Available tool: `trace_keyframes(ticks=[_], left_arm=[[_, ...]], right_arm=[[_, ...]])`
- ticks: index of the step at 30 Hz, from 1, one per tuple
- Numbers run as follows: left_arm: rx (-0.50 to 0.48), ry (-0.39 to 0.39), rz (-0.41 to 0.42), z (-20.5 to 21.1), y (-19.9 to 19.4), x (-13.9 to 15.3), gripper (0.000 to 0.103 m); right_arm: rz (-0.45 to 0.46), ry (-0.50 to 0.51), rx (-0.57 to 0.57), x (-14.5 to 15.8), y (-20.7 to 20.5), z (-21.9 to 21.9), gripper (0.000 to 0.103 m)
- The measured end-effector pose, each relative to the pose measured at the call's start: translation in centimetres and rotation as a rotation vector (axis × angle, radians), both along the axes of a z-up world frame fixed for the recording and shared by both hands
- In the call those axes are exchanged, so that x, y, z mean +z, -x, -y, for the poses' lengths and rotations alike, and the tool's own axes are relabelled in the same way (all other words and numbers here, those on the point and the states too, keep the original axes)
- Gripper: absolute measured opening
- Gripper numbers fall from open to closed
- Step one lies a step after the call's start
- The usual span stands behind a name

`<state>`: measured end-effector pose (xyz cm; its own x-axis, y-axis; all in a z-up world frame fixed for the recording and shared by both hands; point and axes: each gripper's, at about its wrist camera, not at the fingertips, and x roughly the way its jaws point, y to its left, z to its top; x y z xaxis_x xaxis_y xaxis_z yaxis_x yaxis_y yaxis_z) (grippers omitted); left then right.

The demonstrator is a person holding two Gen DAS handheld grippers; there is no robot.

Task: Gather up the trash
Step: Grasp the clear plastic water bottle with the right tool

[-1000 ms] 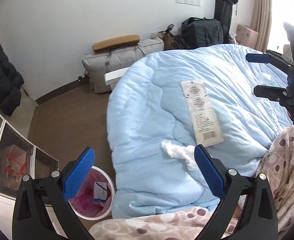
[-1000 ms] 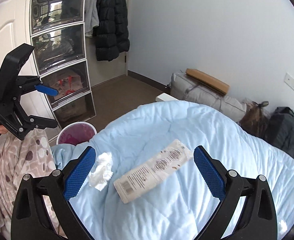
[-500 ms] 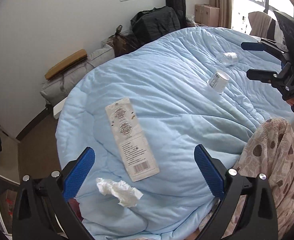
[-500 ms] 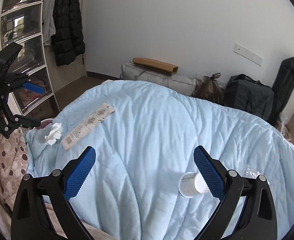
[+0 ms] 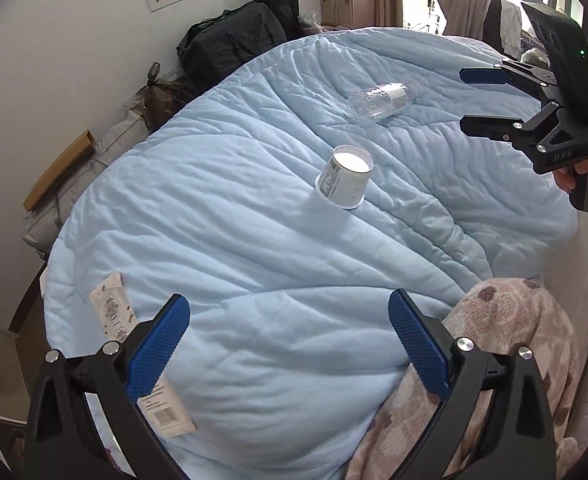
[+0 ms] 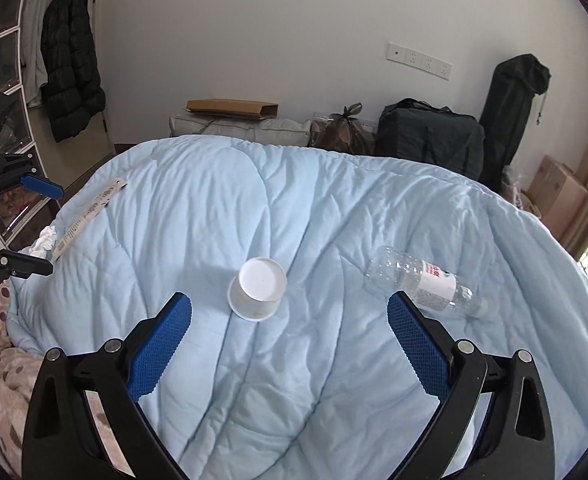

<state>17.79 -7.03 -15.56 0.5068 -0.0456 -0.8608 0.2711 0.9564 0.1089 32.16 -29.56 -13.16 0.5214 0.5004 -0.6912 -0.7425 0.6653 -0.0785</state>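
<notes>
While both grippers are hanging spread wide and empty above the quilt (image 6: 314, 208), the right gripper (image 6: 289, 330) is hovering near an upturned cup (image 6: 258, 289); a bottle (image 6: 422, 280) is lying just beside it, and the left gripper (image 5: 289, 342) is hovering over a wrapper (image 5: 112, 312).

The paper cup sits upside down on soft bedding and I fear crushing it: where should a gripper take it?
Grip the paper cup across its side wall, low near the wider rim, coming from above with the right gripper. Its flat base faces up and the walls taper, so a gentle mid-to-low pinch likely holds best.
</notes>
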Motion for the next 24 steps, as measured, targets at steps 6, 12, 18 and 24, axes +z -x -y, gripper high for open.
trace_keyframes(ticks=[6, 12, 18, 24], left_arm=[[-0.035, 0.029, -0.034, 3.9, -3.0, -1.3, 0.098], [-0.04, 0.04, -0.068, 5.7, -6.0, -2.8, 0.098], [-0.003, 0.05, -0.088, 5.6, -9.1, -4.0, 0.098], [0.073, 0.078, -0.115, 4.0, -10.9, -5.7, 0.098]], right_arm=[[-0.026, 0.025, -0.041, -1.2, -2.8, 2.9, 0.096], [-0.052, 0.039, -0.054, -2.2, -6.1, 4.7, 0.096], [-0.033, 0.141, -0.02, -3.9, -10.7, 4.4, 0.096], [0.154, 0.54, 0.205, -8.3, -14.7, 0.6, 0.096]])
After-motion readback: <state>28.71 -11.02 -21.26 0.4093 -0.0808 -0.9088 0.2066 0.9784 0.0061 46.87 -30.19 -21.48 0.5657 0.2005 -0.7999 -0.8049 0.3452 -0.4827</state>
